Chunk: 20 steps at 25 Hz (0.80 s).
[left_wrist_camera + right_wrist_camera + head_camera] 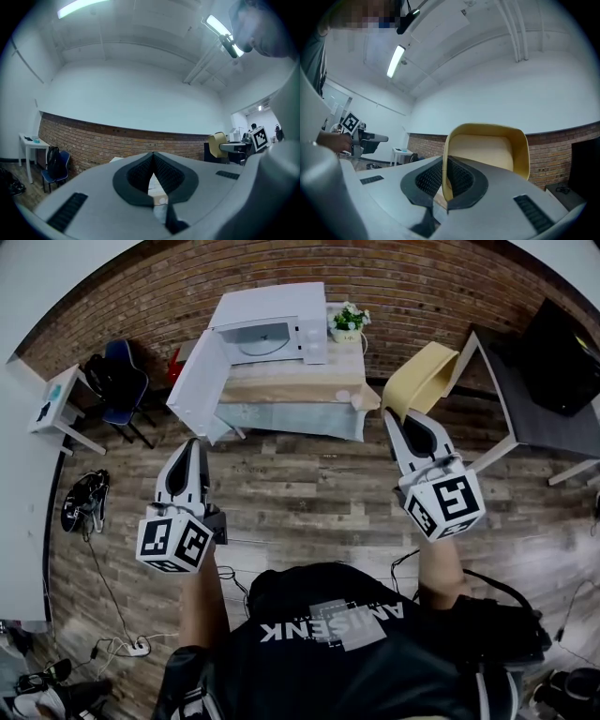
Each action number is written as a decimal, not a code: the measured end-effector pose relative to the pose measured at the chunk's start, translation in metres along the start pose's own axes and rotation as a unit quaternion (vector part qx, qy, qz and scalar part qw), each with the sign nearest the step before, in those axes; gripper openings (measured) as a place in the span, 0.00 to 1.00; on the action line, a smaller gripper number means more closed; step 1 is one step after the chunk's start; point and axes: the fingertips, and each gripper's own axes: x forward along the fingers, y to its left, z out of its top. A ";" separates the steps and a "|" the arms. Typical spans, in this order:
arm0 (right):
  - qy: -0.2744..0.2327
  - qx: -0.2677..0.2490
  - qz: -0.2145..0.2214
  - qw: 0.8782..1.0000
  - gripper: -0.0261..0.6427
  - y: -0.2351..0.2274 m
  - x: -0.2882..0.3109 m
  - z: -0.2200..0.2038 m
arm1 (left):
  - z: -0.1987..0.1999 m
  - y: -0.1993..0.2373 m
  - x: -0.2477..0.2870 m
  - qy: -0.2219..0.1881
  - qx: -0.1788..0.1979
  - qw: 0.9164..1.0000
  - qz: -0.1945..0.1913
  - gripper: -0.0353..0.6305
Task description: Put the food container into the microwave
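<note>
A yellow food container (420,381) is tipped on edge in the air, its rim pinched by my shut right gripper (394,418). In the right gripper view the container (487,154) stands up from between the right gripper's (444,187) pads. The white microwave (267,329) sits on a table (291,399) ahead, with its door (199,385) swung wide to the left. My left gripper (192,444) hovers over the floor short of the door, shut with nothing in it. The left gripper (152,180) shows its tips meeting in its own view.
A potted plant (349,322) stands right of the microwave and a small pale object (343,397) lies near the table's front edge. A dark table (553,399) is at the right. A blue chair (122,385) and a small white table (56,404) are at the left. Cables lie on the wooden floor.
</note>
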 end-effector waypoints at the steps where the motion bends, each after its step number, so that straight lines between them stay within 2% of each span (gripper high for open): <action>1: -0.001 -0.001 0.007 1.000 0.10 -0.002 0.000 -0.001 | -0.002 -0.004 0.001 0.002 0.001 1.000 0.002 0.07; 5: 0.000 0.001 0.017 1.000 0.10 -0.013 0.012 -0.011 | -0.011 -0.010 0.012 0.004 0.000 1.000 0.005 0.07; 10: 0.004 0.000 0.018 1.000 0.10 -0.017 0.040 -0.022 | -0.022 0.005 0.034 0.004 -0.009 1.000 0.001 0.07; 15: 0.009 -0.010 -0.016 1.000 0.10 -0.022 0.085 -0.026 | -0.026 0.054 0.069 -0.001 -0.020 1.000 0.003 0.07; 20: 0.022 -0.025 -0.030 0.999 0.10 -0.025 0.139 -0.026 | -0.020 0.097 0.116 -0.011 -0.023 0.999 -0.022 0.07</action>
